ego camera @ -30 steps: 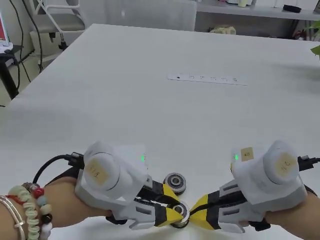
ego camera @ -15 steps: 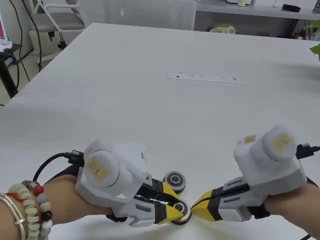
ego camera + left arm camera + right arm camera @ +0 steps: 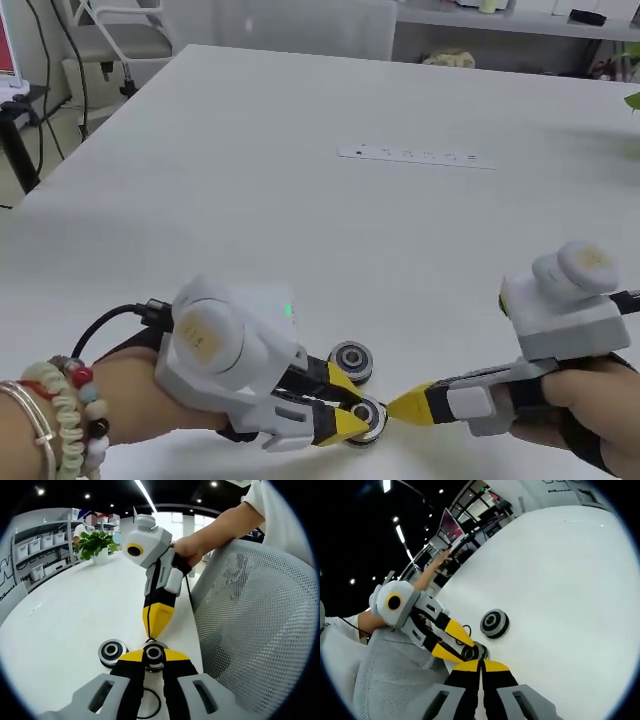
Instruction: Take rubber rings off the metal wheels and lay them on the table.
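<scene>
- Clamped wheel (image 3: 154, 652): small metal wheel with a bright hub and a dark band round the rim, taken to be its rubber ring. It lies flat, axle upright, at the near edge of the surface.
- Left tongs (image 3: 350, 408): clamped on that wheel, one yellow tip on either side of the rim. They reach in from the person's left, with the wheel right at their tips.
- Right tongs (image 3: 392, 407): jaws pressed together into a single yellow point. The point comes in from the right and meets the wheel's rim opposite the left tongs. Whether it touches the rim or nips any rubber cannot be told.
- Governing relation: the wheel sits between the two sets of tips, which lie nose to nose along one line across the surface. Its ring lies level, so it would have to be lifted up over the rim. The right tongs are the free pair and are already at the rim, so the prying looks to be theirs.
- Free wheel (image 3: 351, 358): same kind and also flat, just beyond the clamped wheel and apart from it. Its black band is on and nothing holds it.
- Loose rubber ring (image 3: 148, 703): thin black loop lying flat under the left tongs. It is judged to be one ring already removed.
- Surface (image 3: 300, 200): white, with a socket strip (image 3: 415, 155) well away from the work.
- Mesh chair back (image 3: 245, 610): beside the near edge.
</scene>
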### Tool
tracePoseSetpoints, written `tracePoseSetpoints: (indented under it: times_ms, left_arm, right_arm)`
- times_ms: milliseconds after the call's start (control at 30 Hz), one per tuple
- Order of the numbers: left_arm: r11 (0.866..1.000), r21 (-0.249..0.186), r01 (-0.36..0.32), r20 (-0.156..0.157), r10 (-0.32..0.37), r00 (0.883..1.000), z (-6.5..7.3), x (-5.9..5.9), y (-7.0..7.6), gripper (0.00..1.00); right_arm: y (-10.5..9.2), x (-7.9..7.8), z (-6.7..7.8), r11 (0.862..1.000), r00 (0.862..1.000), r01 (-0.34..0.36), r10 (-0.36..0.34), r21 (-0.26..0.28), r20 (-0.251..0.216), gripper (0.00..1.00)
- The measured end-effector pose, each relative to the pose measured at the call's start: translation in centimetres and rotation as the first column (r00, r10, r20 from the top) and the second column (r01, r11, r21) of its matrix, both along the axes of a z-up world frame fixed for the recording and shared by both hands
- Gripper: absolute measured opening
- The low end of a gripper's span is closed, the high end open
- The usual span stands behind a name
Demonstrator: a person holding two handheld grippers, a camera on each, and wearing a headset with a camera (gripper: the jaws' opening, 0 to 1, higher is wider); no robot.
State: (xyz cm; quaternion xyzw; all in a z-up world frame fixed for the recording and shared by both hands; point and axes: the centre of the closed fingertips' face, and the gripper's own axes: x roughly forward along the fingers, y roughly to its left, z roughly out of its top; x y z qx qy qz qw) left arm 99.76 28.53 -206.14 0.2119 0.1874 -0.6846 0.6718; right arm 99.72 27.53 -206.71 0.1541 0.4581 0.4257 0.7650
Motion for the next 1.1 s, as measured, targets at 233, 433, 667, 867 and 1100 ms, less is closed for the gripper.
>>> tracePoseSetpoints:
  times_ms: [233, 433, 667, 867, 1100]
  left_arm:
    - [1.0, 0.002, -0.004, -0.005, 0.004, 1.0, 0.04, -0.06, 0.0, 0.08]
    - [1.0, 0.001, -0.002, -0.001, 0.002, 1.0, 0.11, -0.08, 0.11, 0.08]
    - [1.0, -0.001, 0.002, 0.002, -0.002, 1.0, 0.14, -0.07, 0.1, 0.08]
    - [1.0, 0.004, 0.01, 0.015, -0.01, 1.0, 0.14, -0.11, 0.06, 0.08]
    - [1.0, 0.014, 0.015, 0.023, -0.016, 1.0, 0.06, -0.14, -0.16, 0.08]
  right_arm:
    - [0.12, -0.34, 0.14, 0.999, 0.999, 0.025, -0.024, 0.02, -0.043, 0.0]
    - [-0.17, -0.36, 0.12, 0.999, 0.997, 0.041, -0.039, 0.024, -0.06, 0.0]
    - [-0.03, -0.36, 0.21, 0.999, 0.998, 0.035, -0.034, 0.029, -0.062, 0.0]
    - [0.08, -0.41, 0.27, 0.999, 0.997, 0.032, -0.03, 0.032, -0.065, 0.0]
    - [0.39, -0.48, 0.35, 0.999, 0.998, 0.027, -0.025, 0.041, -0.066, 0.0]
